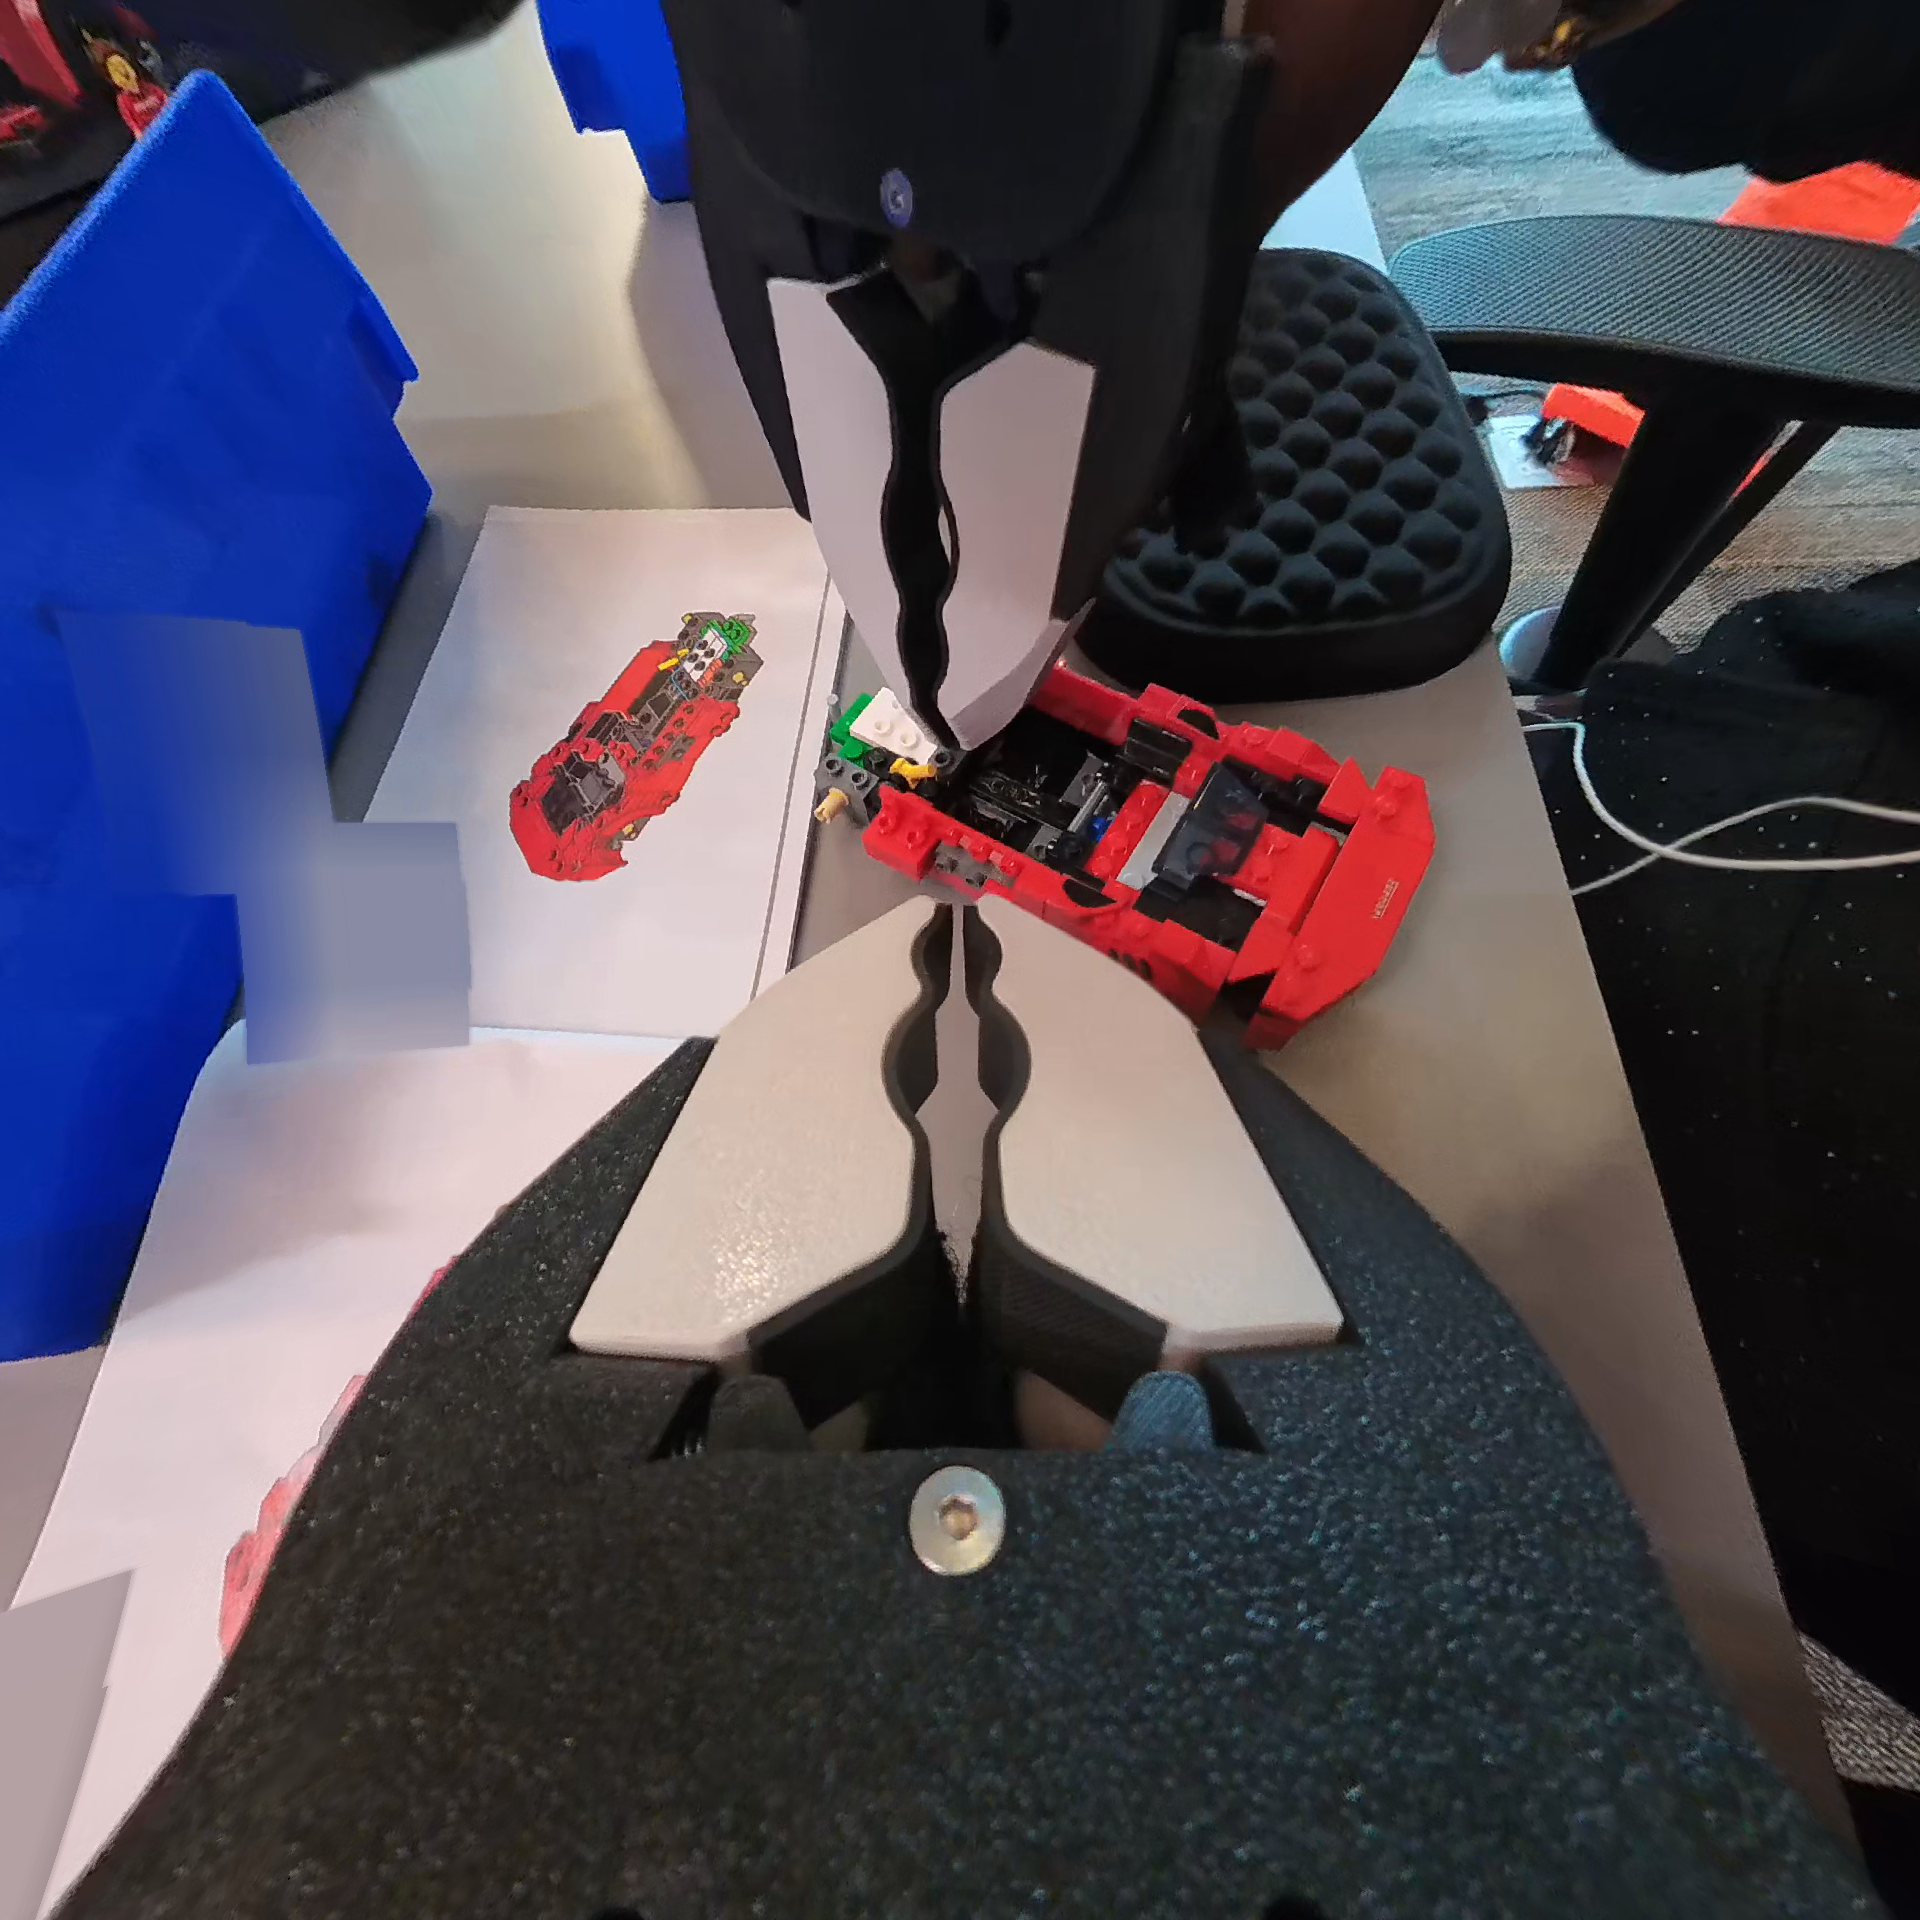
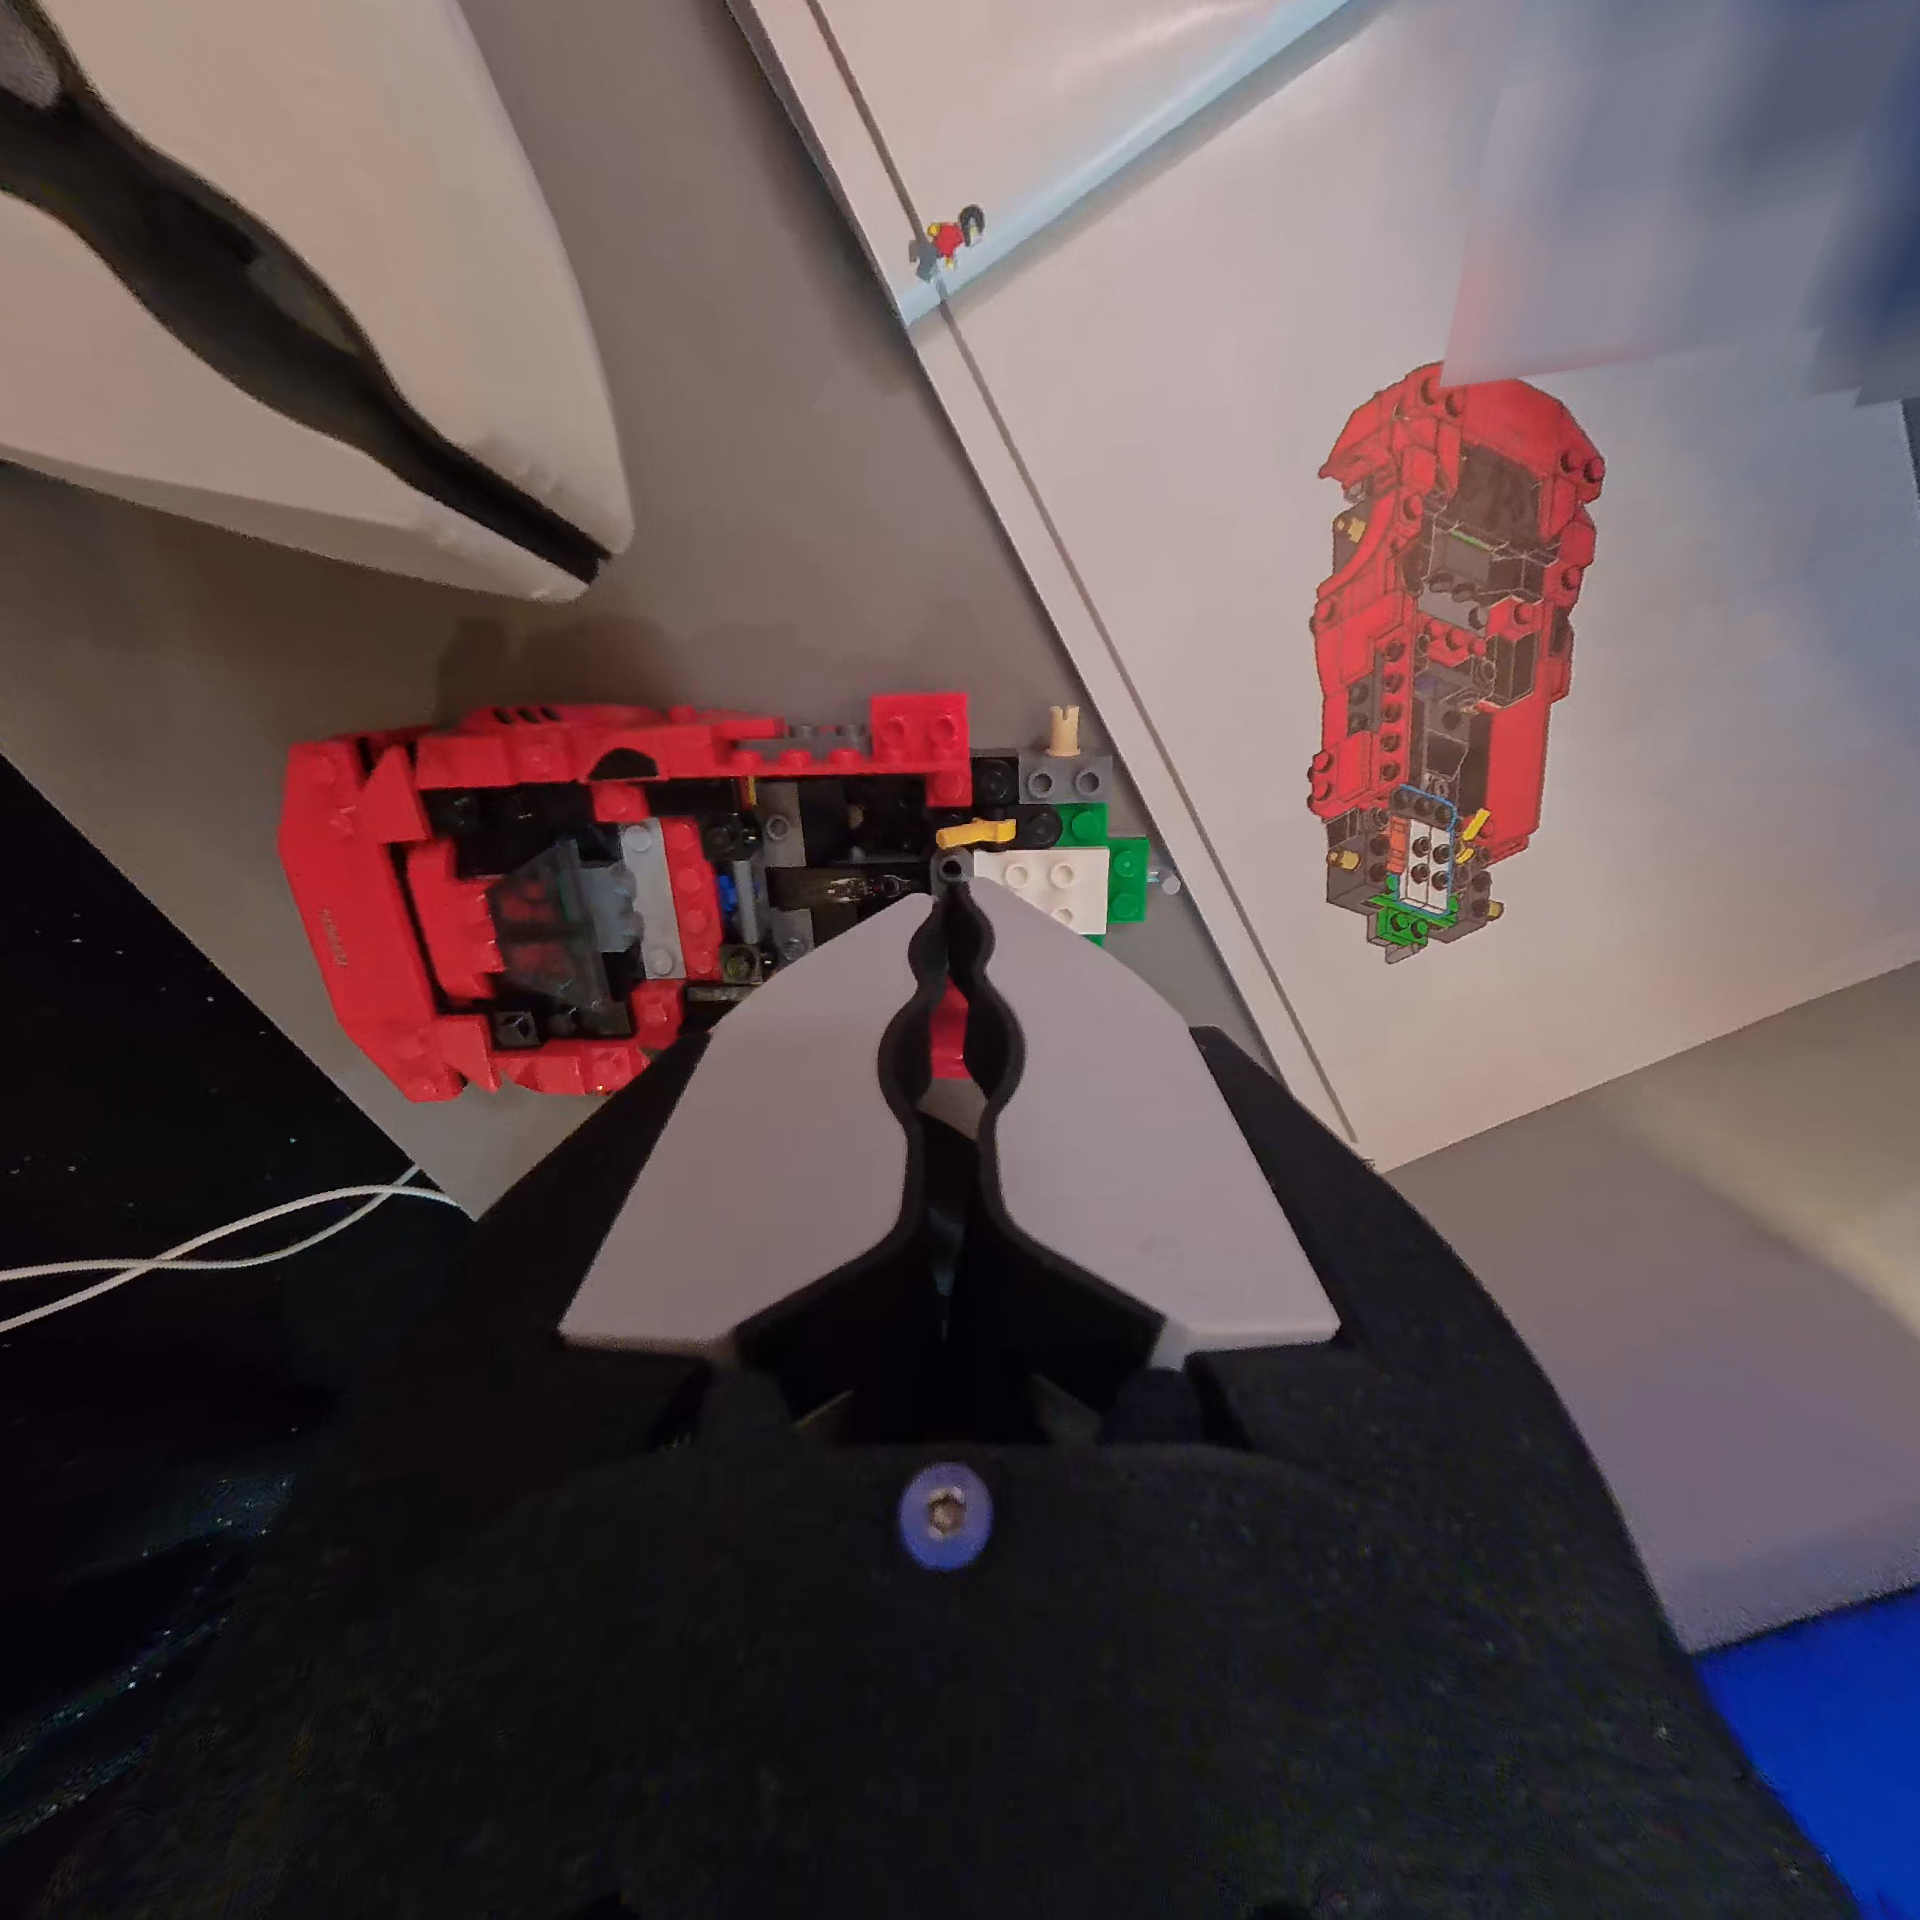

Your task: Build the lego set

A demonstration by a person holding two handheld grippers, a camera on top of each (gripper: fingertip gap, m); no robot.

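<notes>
Red lego car point(image 2: 623, 883) at 9 o'clock, its near flank hidden behind the right gripper point(image 2: 951, 902), pinching a small grey piece point(image 2: 951, 868). Left gripper point(image 1: 957, 914) closed, empty, beside the car.

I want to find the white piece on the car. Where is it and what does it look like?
Find the red lego car on the grey table, beside the instruction sheet. At the end nearest that sheet, touching the right gripper tip, sits a white plate. It is the only white studded piece, bordered by green plates.

Half-built red lego car point(image 1: 1132, 842), flat on table, roof open
</notes>
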